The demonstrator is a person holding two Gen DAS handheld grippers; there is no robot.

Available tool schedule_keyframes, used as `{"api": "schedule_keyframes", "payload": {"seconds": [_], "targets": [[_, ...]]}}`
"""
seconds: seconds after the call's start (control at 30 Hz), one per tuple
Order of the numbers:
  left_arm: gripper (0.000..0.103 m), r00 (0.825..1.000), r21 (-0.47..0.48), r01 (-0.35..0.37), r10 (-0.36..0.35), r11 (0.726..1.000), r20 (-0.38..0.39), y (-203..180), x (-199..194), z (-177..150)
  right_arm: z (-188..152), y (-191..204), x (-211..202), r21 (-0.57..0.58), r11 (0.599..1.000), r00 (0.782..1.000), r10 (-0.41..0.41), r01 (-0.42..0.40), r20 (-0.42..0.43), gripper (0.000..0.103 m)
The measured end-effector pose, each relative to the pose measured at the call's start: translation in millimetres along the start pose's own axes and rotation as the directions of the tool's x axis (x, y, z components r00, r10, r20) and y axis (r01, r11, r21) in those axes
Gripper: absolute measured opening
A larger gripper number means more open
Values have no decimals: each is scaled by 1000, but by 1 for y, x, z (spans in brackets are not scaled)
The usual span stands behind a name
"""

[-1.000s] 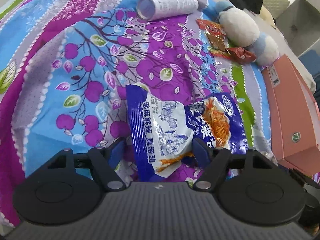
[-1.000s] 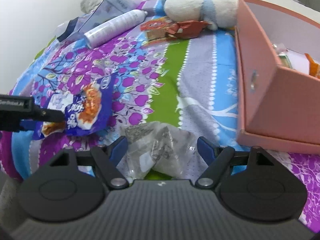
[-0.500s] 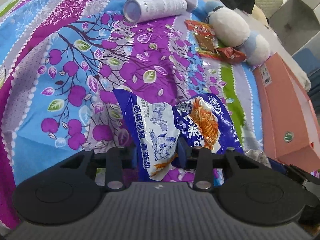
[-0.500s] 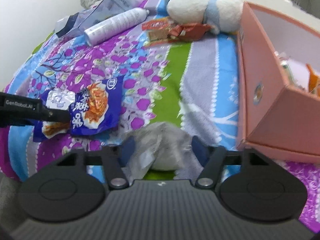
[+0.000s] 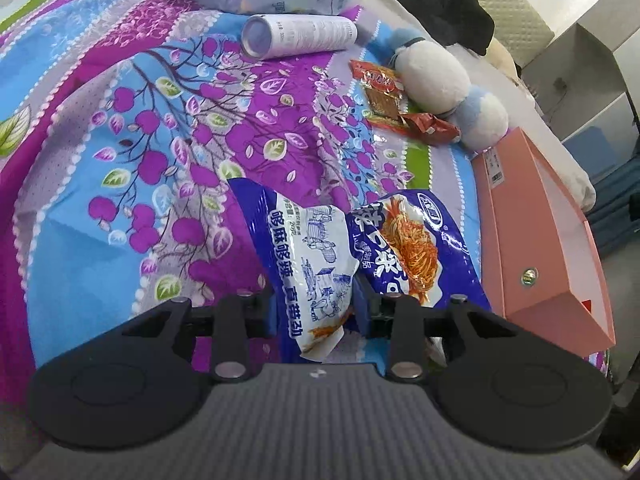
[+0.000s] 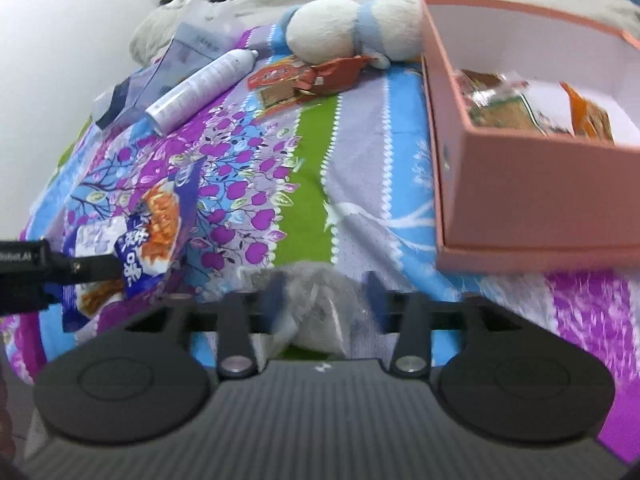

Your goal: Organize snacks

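The blue snack packet [image 5: 352,256] lies on the bed's patterned bedspread [image 5: 132,184], crumpled at its near end where your left claw [image 5: 316,308] has closed on it; the blue pads press the white part of the wrapper from both sides, so that packet is gripped and reads as ready to carry. Just right of it, on the same bedspread, a clear plastic packet [image 6: 320,300] sits between the fingers of your right claw [image 6: 326,294], whose jaws are opening at this moment; the picture is blurred there, and the pads look to stand off the plastic rather than squeeze it. The step in hand appears to be picking up loose snacks for the pink box [image 6: 520,184], which stands open on the bed to the right with a few packets already inside. Your next move likely calls for closing the right claw firmly on the slippery clear packet, then lifting both over the box wall. Red wrappers [image 5: 392,100] beside the plush toy [image 5: 440,80] still wait farther back.
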State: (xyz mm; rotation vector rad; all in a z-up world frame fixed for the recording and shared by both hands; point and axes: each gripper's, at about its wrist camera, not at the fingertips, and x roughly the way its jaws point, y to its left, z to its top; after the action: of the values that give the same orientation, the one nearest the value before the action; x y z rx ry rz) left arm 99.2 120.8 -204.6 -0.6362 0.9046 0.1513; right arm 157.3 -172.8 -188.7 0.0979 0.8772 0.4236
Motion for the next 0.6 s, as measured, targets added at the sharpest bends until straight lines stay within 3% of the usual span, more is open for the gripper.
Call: {"api": "schedule_keyframes", "payload": {"seconds": [0.03,0.27,0.6], "targets": [[40,1000,-4,3,-3,1000,-2,1,-1,-1,-3,-2,-2,14,1000,1000,9,-9,6,82],[40,1000,-11,4,-4,1000,0,6,-11,-6,-17,-10,3,49,999,1000,18,-18,14,80],[40,1000,2,10,-10,1000,0,1,-18,-6,-16,-17,27,86,991,995,101,-101,1,81]]}}
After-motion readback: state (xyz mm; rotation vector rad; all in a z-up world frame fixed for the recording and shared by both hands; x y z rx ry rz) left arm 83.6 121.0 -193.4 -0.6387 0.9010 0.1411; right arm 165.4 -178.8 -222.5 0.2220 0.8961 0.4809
